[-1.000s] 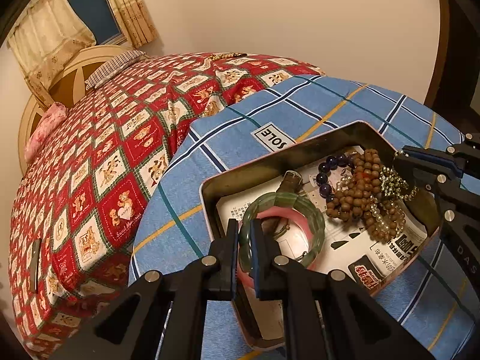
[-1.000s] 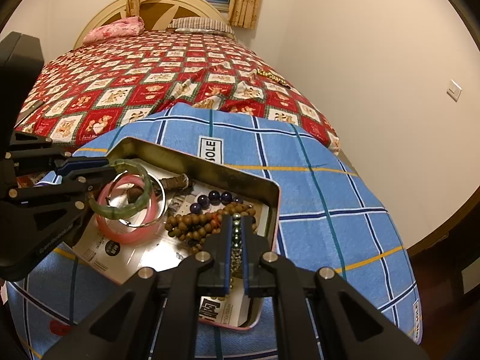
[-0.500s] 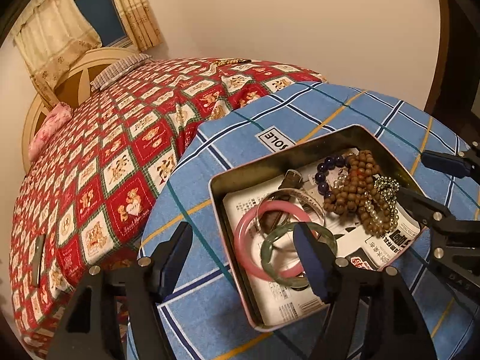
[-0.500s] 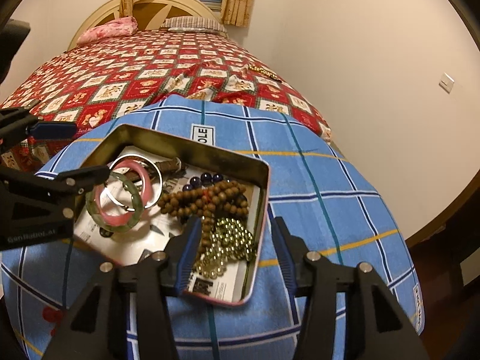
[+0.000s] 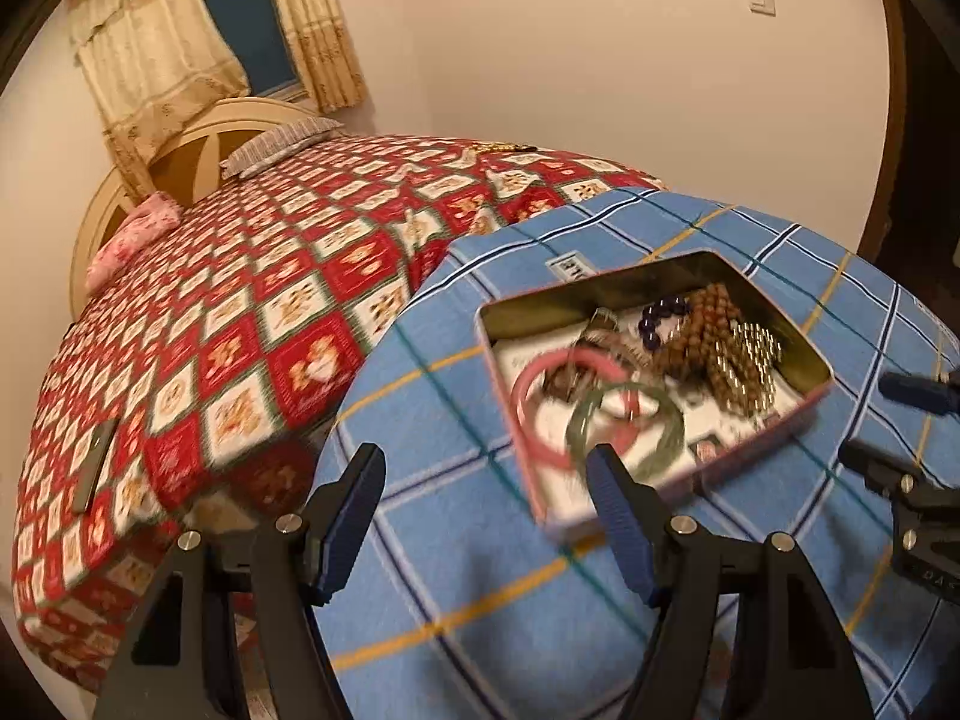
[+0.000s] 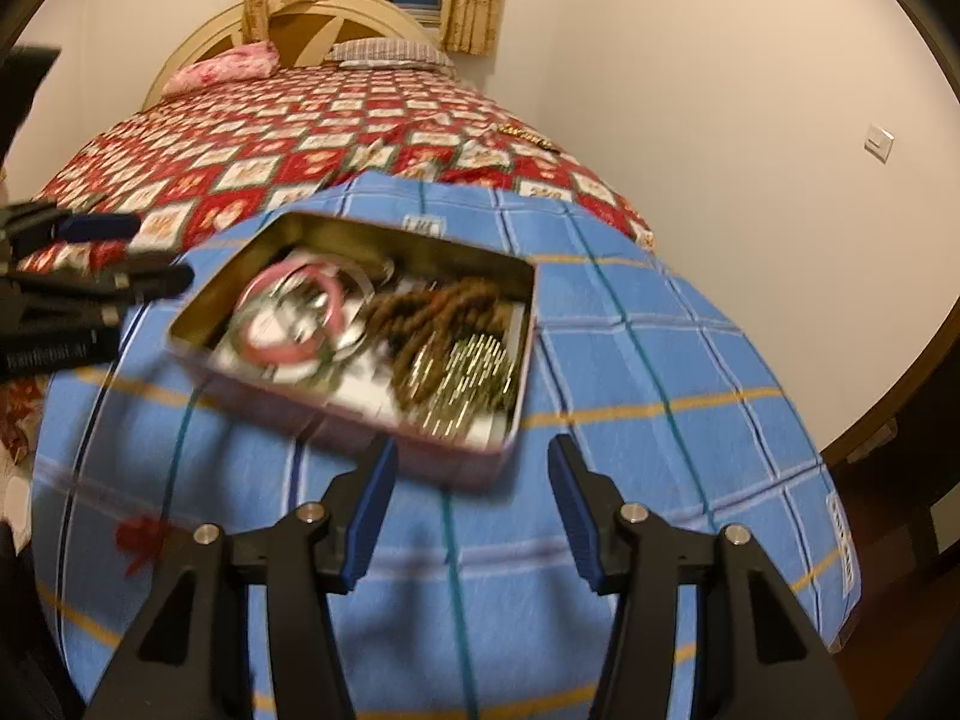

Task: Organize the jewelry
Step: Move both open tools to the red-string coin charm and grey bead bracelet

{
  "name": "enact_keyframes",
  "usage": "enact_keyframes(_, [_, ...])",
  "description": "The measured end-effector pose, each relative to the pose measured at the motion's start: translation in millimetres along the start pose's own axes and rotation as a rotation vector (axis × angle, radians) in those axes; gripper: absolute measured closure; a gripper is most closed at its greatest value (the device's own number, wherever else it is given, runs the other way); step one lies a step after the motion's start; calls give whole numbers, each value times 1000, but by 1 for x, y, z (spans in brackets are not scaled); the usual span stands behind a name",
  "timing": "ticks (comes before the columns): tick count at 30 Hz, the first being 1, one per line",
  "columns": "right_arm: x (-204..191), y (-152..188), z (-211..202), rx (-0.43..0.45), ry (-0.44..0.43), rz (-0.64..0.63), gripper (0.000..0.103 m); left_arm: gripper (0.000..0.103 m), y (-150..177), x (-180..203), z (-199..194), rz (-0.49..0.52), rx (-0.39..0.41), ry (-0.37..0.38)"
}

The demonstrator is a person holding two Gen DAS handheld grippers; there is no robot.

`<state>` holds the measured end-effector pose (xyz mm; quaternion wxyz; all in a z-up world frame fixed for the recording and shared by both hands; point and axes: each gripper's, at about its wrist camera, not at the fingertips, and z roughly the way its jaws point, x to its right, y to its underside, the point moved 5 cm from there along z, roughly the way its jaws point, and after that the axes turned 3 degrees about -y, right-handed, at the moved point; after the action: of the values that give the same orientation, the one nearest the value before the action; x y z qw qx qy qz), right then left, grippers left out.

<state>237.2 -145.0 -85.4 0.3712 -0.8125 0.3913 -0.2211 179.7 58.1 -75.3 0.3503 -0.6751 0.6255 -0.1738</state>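
Nearest the left wrist camera, the left gripper point(image 5: 486, 474) stood released, its blue-padded fingers spread wide with nothing between them, hovering over the blue plaid cloth point(image 5: 456, 546) short of the tin. The right gripper point(image 6: 471, 468) was likewise unclenched and empty, its jaws parted over the same cloth just before the tin's near wall.

Beyond both sets of fingers, the open metal tin point(image 5: 600, 294) lay flat on the blue plaid cloth, holding all the jewelry. In the left view a green bangle point(image 5: 627, 427) overlapped a pink bangle point(image 5: 534, 414) at the tin's near end. A strand of brown wooden beads point(image 5: 702, 324) lay further in, with dark purple beads point(image 5: 657, 315) beside it and a heap of gold-coloured beads point(image 5: 750, 360) toward the right wall. Printed paper lined the tin's floor. The frames were motion-blurred, so finer detail was unclear.

Further off, a red patchwork quilt point(image 5: 252, 324) covered the bed, with a pink pillow point(image 6: 222, 69) and a striped pillow point(image 6: 384, 51) against the cream headboard point(image 5: 198, 144). Behind hung yellow curtains point(image 5: 150, 54).
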Motion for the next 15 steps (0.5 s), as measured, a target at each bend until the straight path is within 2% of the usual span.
enact_keyframes(5, [-23,42,-10,-49,-37,-16,48,33,49,9,-12,16,-46,18])
enact_keyframes(9, [-43,59,-16,-70,-79,-32,48,33,77,18,-11,18,-92,33])
enact_keyframes(15, [-66,64,-19,-65,-121,-78,48,33,88,35,-10,45,-110,48])
